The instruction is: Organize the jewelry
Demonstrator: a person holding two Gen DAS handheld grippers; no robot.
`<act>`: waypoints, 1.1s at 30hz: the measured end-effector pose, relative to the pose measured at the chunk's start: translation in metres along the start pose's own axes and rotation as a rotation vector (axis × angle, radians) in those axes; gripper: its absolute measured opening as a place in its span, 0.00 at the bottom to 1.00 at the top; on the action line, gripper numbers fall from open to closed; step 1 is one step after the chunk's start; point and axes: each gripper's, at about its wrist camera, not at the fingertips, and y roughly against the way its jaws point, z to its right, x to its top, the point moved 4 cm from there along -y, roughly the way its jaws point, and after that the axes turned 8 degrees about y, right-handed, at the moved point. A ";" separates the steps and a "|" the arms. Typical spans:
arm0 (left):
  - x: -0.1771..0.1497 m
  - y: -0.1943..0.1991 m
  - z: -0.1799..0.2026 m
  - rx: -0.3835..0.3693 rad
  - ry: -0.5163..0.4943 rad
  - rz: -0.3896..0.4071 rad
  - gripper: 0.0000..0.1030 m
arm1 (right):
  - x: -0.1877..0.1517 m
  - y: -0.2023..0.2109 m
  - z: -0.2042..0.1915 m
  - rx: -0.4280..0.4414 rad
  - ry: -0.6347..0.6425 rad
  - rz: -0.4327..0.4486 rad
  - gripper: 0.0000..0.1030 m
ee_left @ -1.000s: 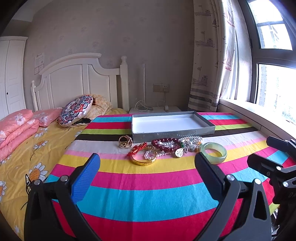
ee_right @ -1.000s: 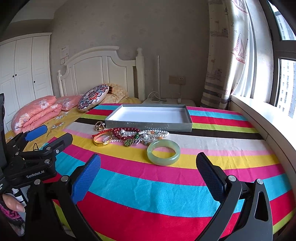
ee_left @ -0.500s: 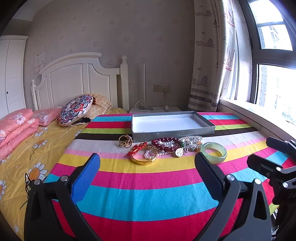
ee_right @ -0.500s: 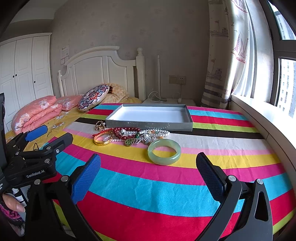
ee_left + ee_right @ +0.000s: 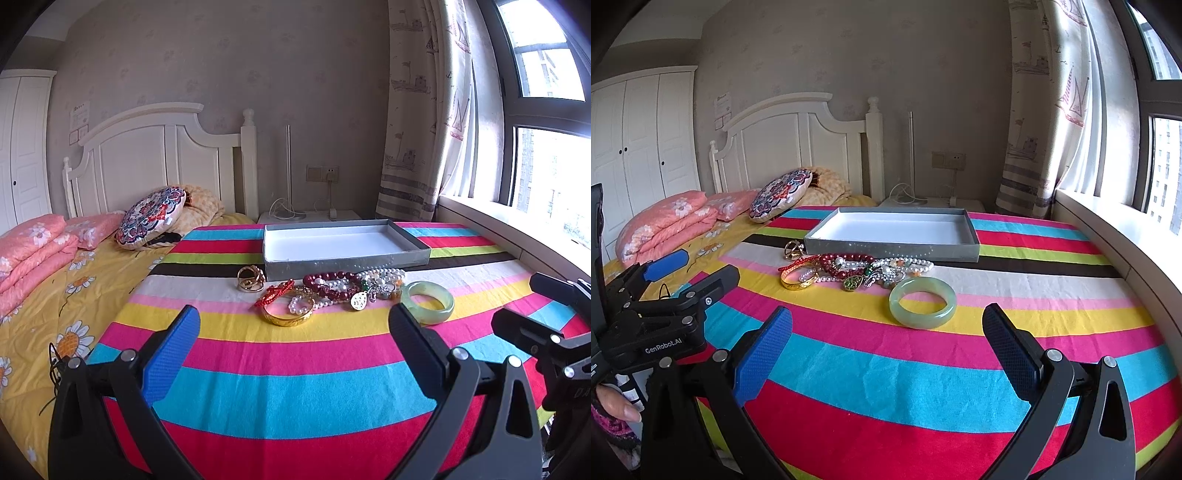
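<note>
Both grippers hang low over the near end of the striped cloth [image 5: 886, 373], and there is plenty of bare fabric under and ahead of them before anything gets in the way. The left gripper [image 5: 295, 334] has its jaws spread wide with nothing between them; the right gripper [image 5: 888, 332] is the same, jaws wide apart and empty. In the right wrist view the left gripper [image 5: 690, 269] sits off to the left side, well clear of the jewelry, with a bit of a hand [image 5: 617, 404] showing at the bottom corner.

To the right the cloth runs up close to the window ledge [image 5: 1115, 236], so room is tight on that side. To the left it drops onto the yellow flowered bedspread [image 5: 48, 295], with folded pink bedding [image 5: 29, 258] and a patterned round cushion [image 5: 151, 216] further back against the white headboard [image 5: 147, 166].

The jewelry lies in a loose heap across the middle of the cloth, just in front of the grey tray [image 5: 347, 260], which has a white inside and shallow walls and holds nothing. The green jade bangle [image 5: 922, 302] lies flat and nearest, a little apart from the rest. Behind it are a gold bangle [image 5: 798, 282], a red cord bracelet [image 5: 798, 262], dark red beads [image 5: 842, 262] tangled with white pearl strands [image 5: 912, 264], a green pendant [image 5: 852, 283], and gold rings [image 5: 793, 250] at the tray's left corner.
</note>
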 end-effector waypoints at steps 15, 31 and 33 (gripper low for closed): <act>-0.011 -0.039 -0.031 0.017 0.087 -0.122 0.98 | -0.005 -0.053 0.015 0.042 0.026 -0.164 0.96; 0.018 -0.124 -0.074 0.087 0.075 -0.376 0.98 | 0.005 -0.146 0.036 0.051 0.124 -0.400 0.96; 0.021 -0.144 -0.077 0.080 0.067 -0.406 0.98 | 0.006 -0.153 0.036 0.064 0.128 -0.413 0.96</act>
